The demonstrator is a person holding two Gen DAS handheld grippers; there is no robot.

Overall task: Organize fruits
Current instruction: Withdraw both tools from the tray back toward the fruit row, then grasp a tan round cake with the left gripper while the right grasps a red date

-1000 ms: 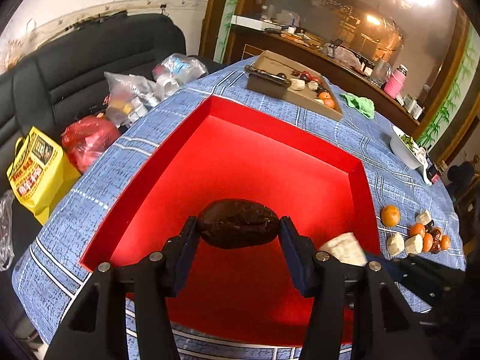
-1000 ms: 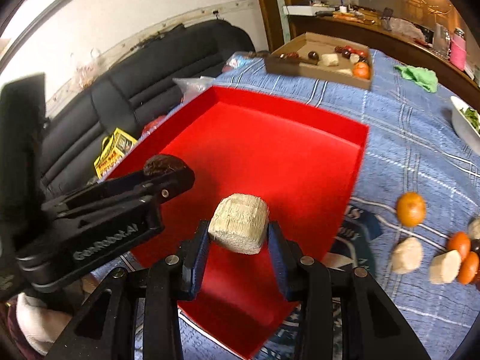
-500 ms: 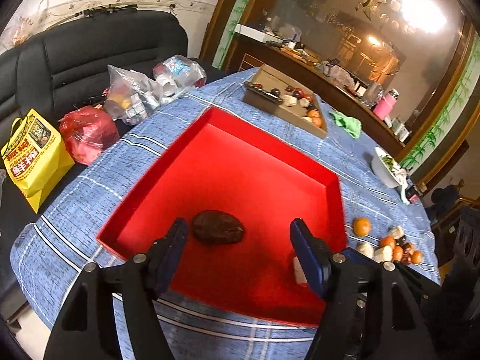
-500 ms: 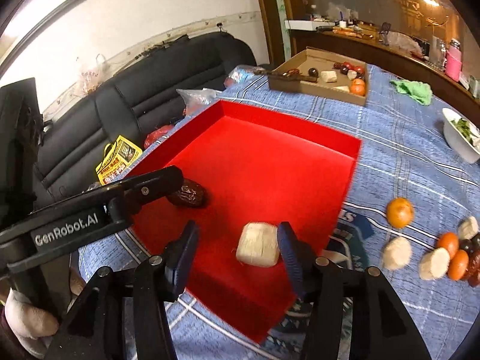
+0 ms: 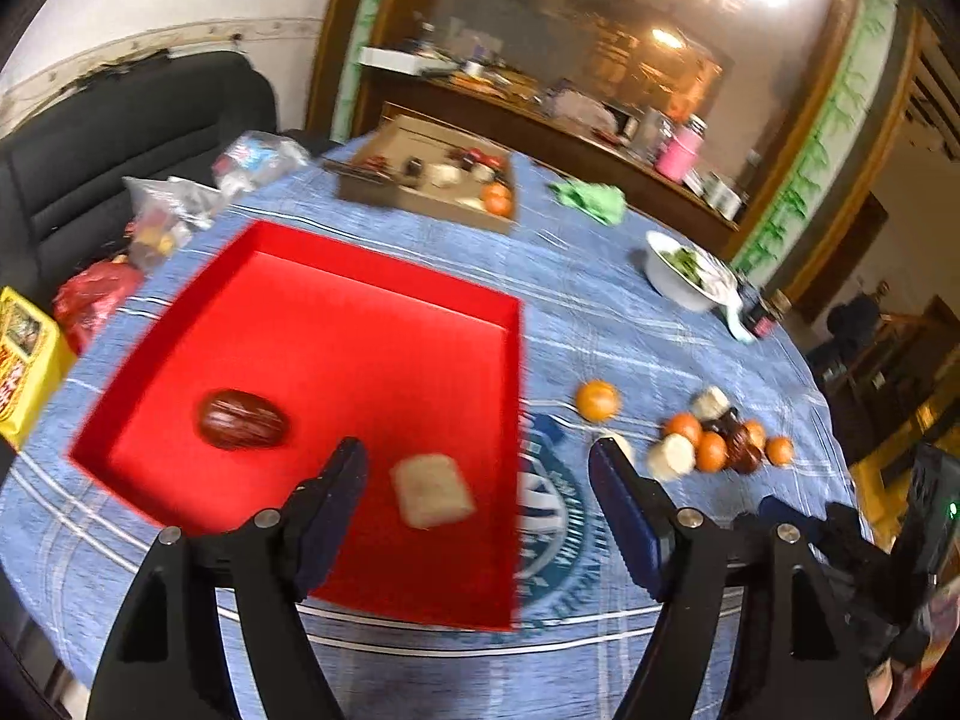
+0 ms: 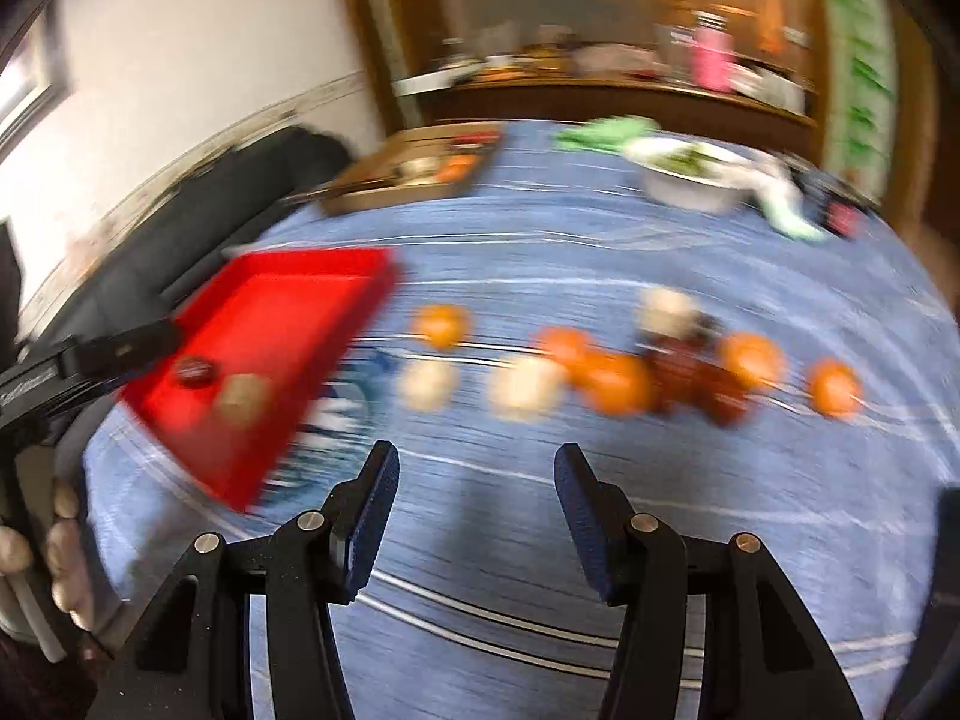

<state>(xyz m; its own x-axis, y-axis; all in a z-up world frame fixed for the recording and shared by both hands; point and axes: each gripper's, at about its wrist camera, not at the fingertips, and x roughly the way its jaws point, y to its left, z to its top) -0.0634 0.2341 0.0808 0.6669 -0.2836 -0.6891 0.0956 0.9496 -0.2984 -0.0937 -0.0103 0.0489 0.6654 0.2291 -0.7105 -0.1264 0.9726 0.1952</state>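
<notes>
Fruits are split between two places. A dark date (image 5: 242, 426) and a pale chunk (image 5: 431, 489) lie loose in the red tray (image 5: 384, 294), near its front edge, apart from each other. A second ago each was clamped in a claw above the tray; both have since been let go. The left claw (image 5: 477, 507) is released and empty, hanging over the tray's front right corner. The right claw (image 6: 474, 501) is likewise released and empty, and has swung away over bare desk (image 6: 600, 228) toward the remaining pile (image 6: 660, 372) of oranges, pale chunks and dark fruits right of the tray. Judgement: two placements are complete and many fruits are still unsorted. The right view is badly blurred. A round blue printed emblem (image 5: 558, 516) on the cloth beside the tray cannot be read.
</notes>
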